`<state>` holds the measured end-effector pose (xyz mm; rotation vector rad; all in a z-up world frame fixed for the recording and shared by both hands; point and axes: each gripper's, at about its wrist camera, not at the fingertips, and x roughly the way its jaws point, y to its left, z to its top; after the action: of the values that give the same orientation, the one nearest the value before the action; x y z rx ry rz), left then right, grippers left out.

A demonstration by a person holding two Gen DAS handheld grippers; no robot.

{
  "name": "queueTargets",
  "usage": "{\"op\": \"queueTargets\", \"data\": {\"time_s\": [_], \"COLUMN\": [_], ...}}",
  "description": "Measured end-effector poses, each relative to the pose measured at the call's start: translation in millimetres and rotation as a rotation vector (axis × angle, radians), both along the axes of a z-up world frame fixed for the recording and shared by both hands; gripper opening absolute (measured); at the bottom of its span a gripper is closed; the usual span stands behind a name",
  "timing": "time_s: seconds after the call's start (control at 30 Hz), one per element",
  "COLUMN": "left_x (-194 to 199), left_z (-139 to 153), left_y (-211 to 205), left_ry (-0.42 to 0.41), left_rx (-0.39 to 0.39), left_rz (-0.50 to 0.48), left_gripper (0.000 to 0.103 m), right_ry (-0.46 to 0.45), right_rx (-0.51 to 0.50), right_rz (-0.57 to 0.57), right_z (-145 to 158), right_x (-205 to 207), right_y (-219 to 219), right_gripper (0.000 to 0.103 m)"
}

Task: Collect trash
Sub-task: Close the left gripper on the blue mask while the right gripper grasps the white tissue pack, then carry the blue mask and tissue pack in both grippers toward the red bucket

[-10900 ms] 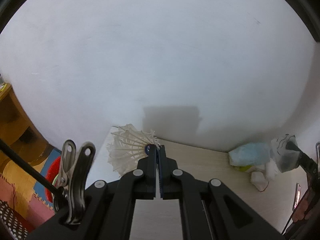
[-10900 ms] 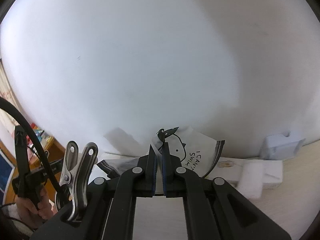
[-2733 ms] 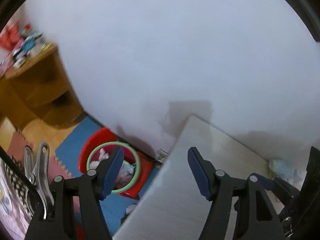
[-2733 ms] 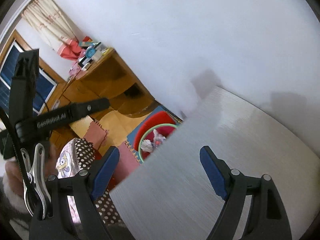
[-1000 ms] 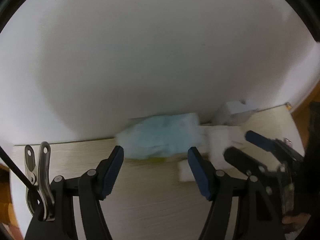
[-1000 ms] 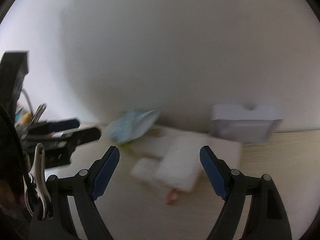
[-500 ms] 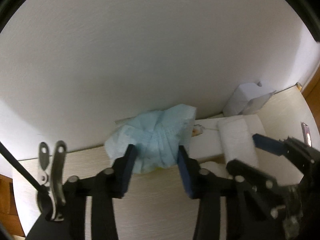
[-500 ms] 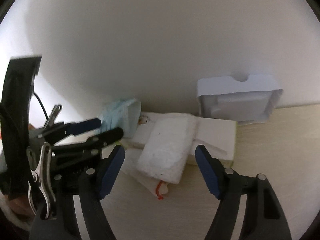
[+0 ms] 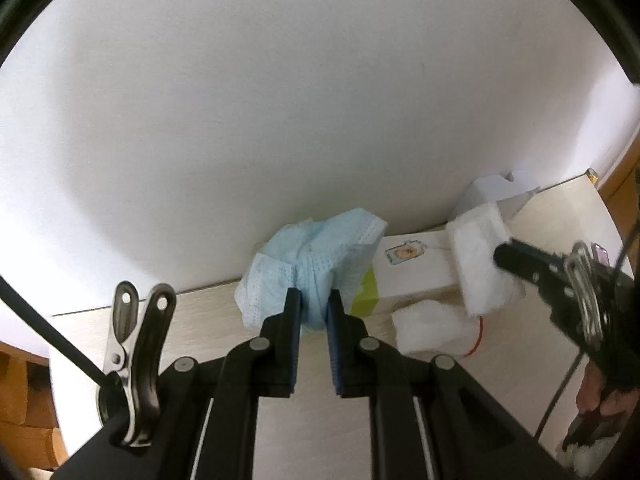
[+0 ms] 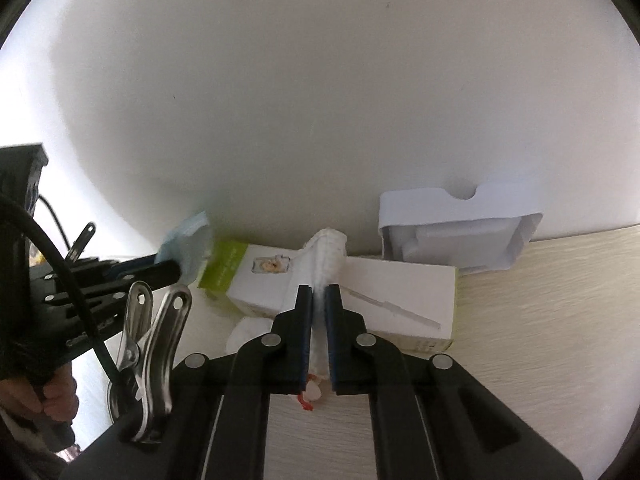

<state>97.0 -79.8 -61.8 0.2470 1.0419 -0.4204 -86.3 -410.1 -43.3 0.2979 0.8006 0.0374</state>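
A crumpled blue face mask [image 9: 320, 248] lies on the pale wooden table [image 9: 312, 432] against the white wall. My left gripper [image 9: 313, 296] has its jaws closing on the mask's lower fold, and the blue pads pinch it. A white foam pad [image 10: 326, 252] stands edge-on above a white box, and the jaws of my right gripper [image 10: 319, 292] are closing tight on it. In the left wrist view the foam pad [image 9: 480, 248] shows at the right with the right gripper [image 9: 500, 256] on it. The right wrist view shows the left gripper [image 10: 176, 270] touching the mask [image 10: 188, 240].
A long white box with a green end [image 10: 380, 300] lies under the foam pad. An open white packaging tray [image 10: 452, 240] leans on the wall at the right. A white tissue wad [image 9: 432, 324] with a red thread sits by the box. The table edge runs at the left.
Both grippers went from wide open to closed. The left one came in on the blue mask and pinched it. The right one closed on the foam pad, which now stands edge-on.
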Motion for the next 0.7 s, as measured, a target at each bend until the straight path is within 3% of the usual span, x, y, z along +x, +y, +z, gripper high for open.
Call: {"op": "queueTargets", "data": {"time_s": [0.2, 0.7], "left_x": [-14.7, -48.2], "left_z": [13.8, 34.1], "left_y": [12.7, 63.2], "left_ry": [-0.022, -0.081], "left_rx": [0.016, 0.017], "left_rz": [0.031, 0.155], "left_gripper": [0.013, 0.013], "right_ry": [0.008, -0.159], "right_rx": [0.01, -0.032], "right_rz": [-0.016, 0.219], "right_z": [11.2, 81.9], "right_x": [-10.3, -20.3], "right_y": [-9.5, 61.7], "right_gripper": [0.008, 0.008]}}
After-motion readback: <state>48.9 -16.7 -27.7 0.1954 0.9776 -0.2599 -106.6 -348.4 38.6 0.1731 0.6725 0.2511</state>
